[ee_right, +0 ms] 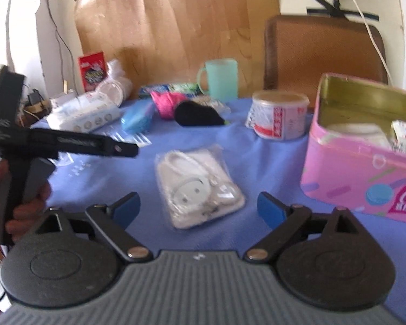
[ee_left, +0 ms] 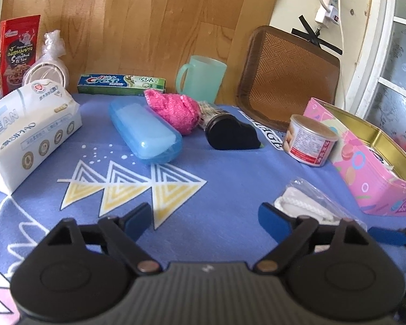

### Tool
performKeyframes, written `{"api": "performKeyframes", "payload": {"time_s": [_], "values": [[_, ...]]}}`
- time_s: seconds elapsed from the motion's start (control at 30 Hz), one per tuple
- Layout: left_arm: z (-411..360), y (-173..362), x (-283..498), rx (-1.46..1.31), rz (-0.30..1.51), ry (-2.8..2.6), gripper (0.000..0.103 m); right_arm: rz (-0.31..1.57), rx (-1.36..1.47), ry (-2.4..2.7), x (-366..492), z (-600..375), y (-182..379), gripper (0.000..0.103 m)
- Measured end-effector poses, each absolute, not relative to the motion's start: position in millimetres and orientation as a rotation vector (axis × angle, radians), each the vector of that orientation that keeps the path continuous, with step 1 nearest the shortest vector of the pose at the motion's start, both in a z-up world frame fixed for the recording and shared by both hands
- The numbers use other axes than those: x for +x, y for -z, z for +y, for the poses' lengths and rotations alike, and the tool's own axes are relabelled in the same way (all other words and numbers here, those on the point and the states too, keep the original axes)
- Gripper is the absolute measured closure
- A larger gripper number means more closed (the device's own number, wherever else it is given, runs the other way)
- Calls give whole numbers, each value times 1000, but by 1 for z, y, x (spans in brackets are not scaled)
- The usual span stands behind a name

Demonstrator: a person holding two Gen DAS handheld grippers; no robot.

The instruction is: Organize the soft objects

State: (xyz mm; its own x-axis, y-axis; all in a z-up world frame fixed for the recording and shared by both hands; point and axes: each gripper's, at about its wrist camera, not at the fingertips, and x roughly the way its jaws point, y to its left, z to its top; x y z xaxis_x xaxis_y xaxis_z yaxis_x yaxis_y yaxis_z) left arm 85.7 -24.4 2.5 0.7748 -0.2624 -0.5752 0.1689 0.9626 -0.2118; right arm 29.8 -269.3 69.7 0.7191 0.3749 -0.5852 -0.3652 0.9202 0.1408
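Both grippers are wide open and hold nothing. The left gripper sits low over the blue cloth, above the yellow triangles. The right gripper is just above a clear bag with white cord and a round white part inside. The bag lies flat on the cloth, between the blue pads. In the left view the same bag is just beside the right pad. To the right of it stands an open pink tin with some things already inside. A small can stands behind the bag, near the tin. Farther back lie a black pouch, a fuzzy pink cloth and a blue case, close together. The pink cloth touches the case. A pack of tissues lies at the left. A toothpaste box and a green cup are at the back edge. A hand holds the left gripper's handle at the left of the right view.
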Motion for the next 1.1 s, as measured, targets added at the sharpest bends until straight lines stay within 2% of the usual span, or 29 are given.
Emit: {"api": "performKeyframes", "payload": {"time_s": [0.07, 0.2, 0.37, 0.6, 0.67, 0.87, 1.1], "values": [[-25, -2, 86, -147, 647, 239, 11, 693, 10, -394, 33, -270, -61, 7], [-26, -2, 87, -136, 653, 247, 8, 652, -101, -391, 25, -259, -56, 5], [-26, -2, 88, -134, 655, 251, 7, 656, -90, -387, 26, -260, -56, 6], [-24, -2, 88, -149, 653, 259, 7, 644, -111, -393, 29, -254, -61, 29], [-24, -2, 88, -151, 652, 260, 6, 633, -109, -412, 27, -255, -64, 32], [-22, -2, 88, -163, 651, 267, 6, 628, -96, -599, 14, -244, -72, 31], [-17, -2, 88, -200, 648, 284, 6, 640, -87, -524, 20, -252, -70, 16]]}}
